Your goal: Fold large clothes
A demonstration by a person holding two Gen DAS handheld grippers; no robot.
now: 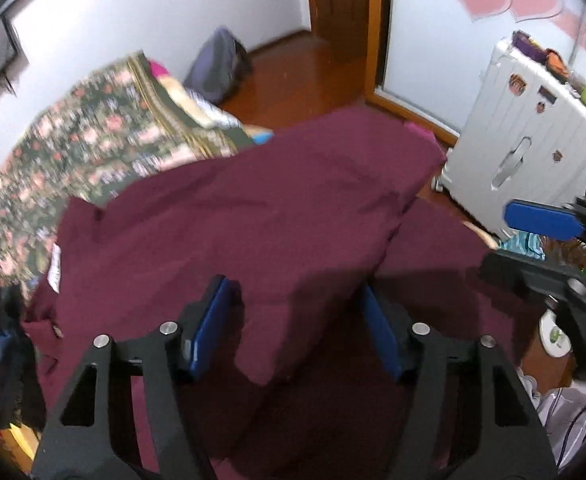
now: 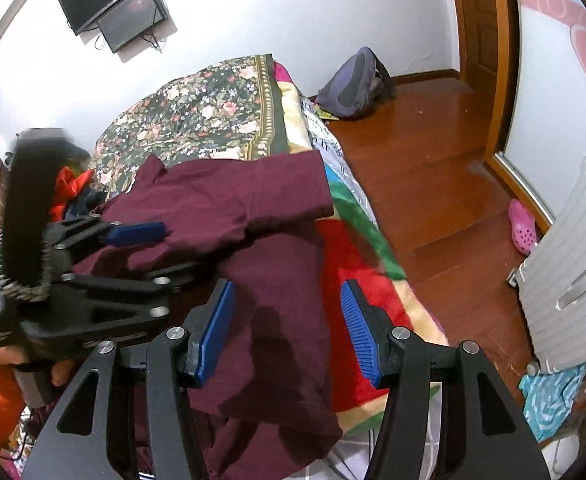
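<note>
**Maroon garment on bed, mid-fold, both tongs unloaded**

Left gripper (image 1: 297, 332): nearest item in the left wrist view. Blue pads spread wide, nothing between them. It hovers over the near part of the cloth and throws a shadow on it; whether it touches the fabric cannot be told.

Right gripper (image 2: 283, 330): nearest item in the right wrist view. Blue pads likewise wide apart and holding nothing, poised above the narrower near panel of the cloth.

Maroon garment (image 2: 245, 216): large short-sleeved top, lying on the bed. One sleeve (image 2: 293, 184) reaches toward the bed's floor-side edge. The near portion runs toward the cameras and hangs over the near edge of the bed. A white label (image 1: 55, 268) shows at the garment's left side in the left wrist view.

Bedding: floral quilt (image 2: 197, 120) beyond the garment; a brightly coloured blanket (image 2: 349, 256) beneath and beside it.

Surroundings: red clothing (image 2: 71, 184) piled at the garment's far left; grey backpack (image 2: 353, 84) on the wooden floor by the wall; white suitcase (image 1: 525, 140) standing near the bed; pink shoe (image 2: 523, 226) on the floor.

Step in hand (judgement): the garment looks partly laid out, uneven and creased, with no fold line yet tidy; both tools appear to be between grasps.

Next move (judgement): each gripper needs to come down on an edge or corner of the cloth, close on a single layer, and carry it across evenly so the layers stack without bunching.
</note>
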